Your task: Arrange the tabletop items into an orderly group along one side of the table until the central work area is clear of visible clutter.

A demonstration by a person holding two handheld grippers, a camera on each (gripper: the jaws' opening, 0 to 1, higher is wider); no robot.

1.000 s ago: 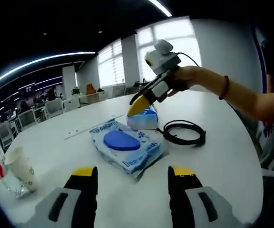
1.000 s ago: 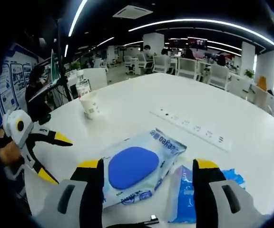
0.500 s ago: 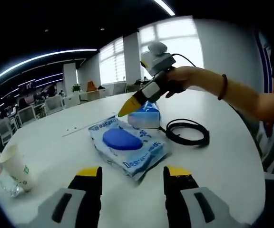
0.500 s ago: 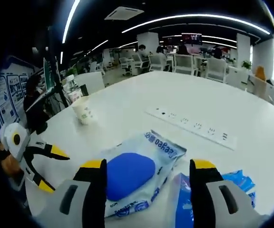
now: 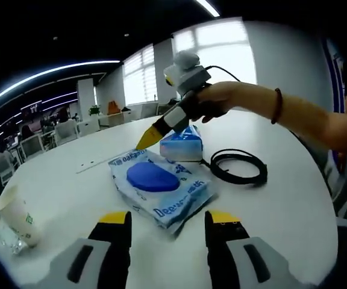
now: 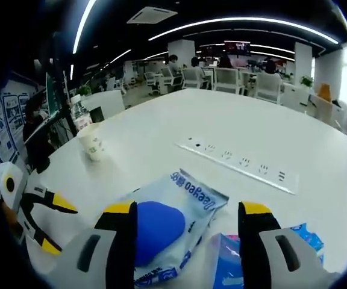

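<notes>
On table (image 5: 294,205): blue-lidded wipes pack (image 5: 158,186).

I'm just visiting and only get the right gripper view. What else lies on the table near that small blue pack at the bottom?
Observer: A coiled black cable lies beside that tissue pack.
Operator: Is this gripper touching anything?
Observer: Seen from the left gripper view, the right gripper hangs above the far end of the wipes pack and seems clear of it.
Operator: Who holds it?
Observer: A hand, with a dark wristband on the arm.
</notes>
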